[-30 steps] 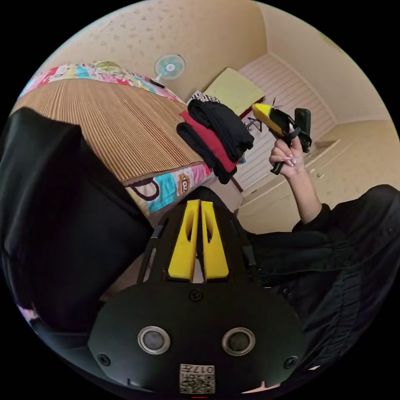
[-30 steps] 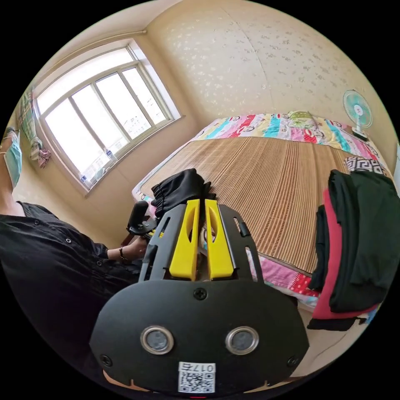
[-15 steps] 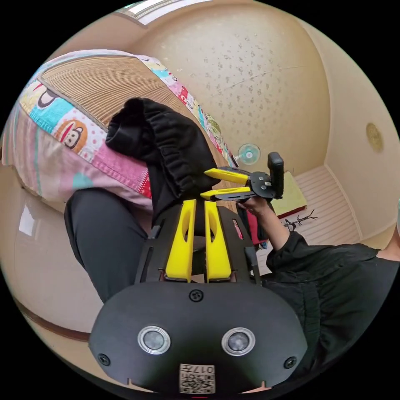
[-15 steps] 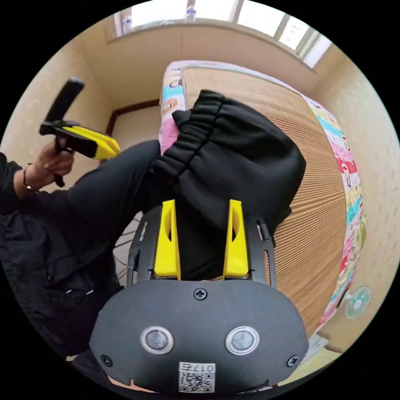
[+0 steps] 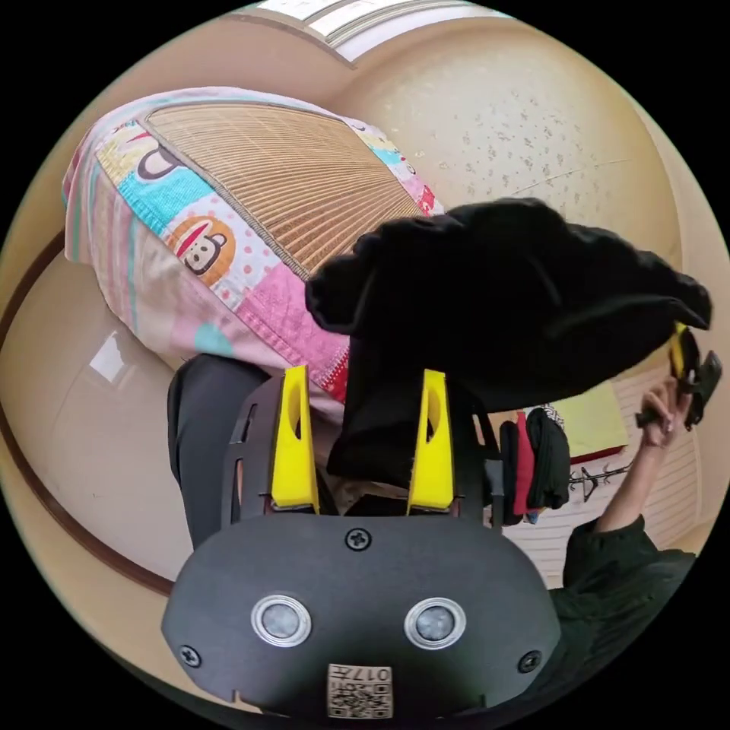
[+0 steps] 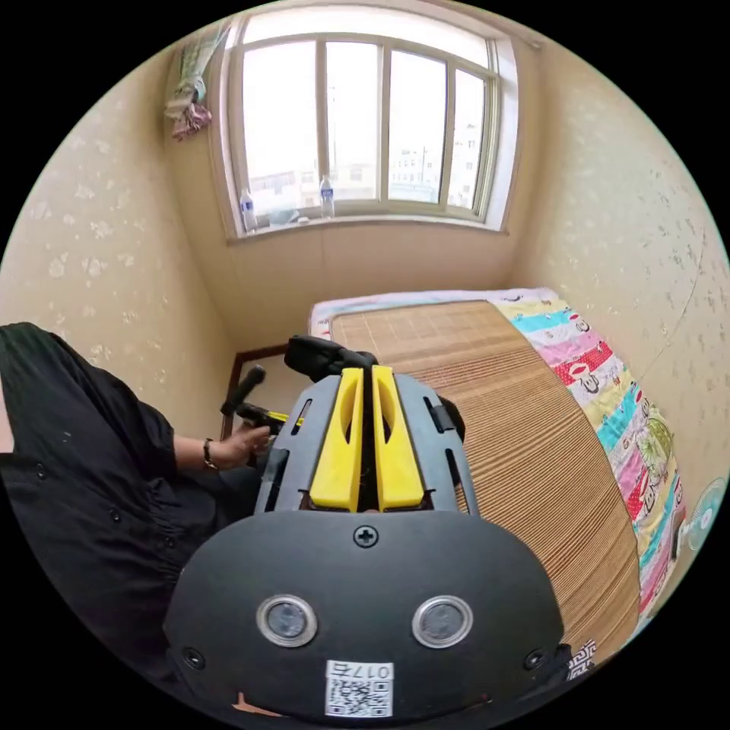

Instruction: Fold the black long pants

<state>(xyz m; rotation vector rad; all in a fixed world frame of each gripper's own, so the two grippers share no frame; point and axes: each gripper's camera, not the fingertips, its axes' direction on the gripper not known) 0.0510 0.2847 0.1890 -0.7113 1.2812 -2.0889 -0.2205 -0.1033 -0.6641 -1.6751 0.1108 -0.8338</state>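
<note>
The black long pants (image 5: 517, 304) hang bunched in the air over the near corner of the bed. In the left gripper view my left gripper (image 5: 363, 374) is open, and a fold of the pants hangs between its yellow jaws without being pressed. My right gripper (image 5: 688, 357) grips the far right end of the pants, held up by a hand. In the right gripper view my right gripper (image 6: 367, 371) is shut, with the black pants (image 6: 327, 356) bulging just beyond its tips. The left gripper (image 6: 258, 414) sits low on the left there, in the person's hand.
A bed with a bamboo mat (image 5: 289, 175) and a patchwork sheet (image 5: 198, 243) lies under the pants. A stack of folded black and red clothes (image 5: 536, 471) sits behind. The person's dark-clothed leg (image 5: 201, 441) is beside the bed. A window (image 6: 365, 129) faces the bed's far end.
My left gripper's jaws have gone from shut to open. My right gripper has closed on the pants and lifted their end up and away. Both cameras have swung.
</note>
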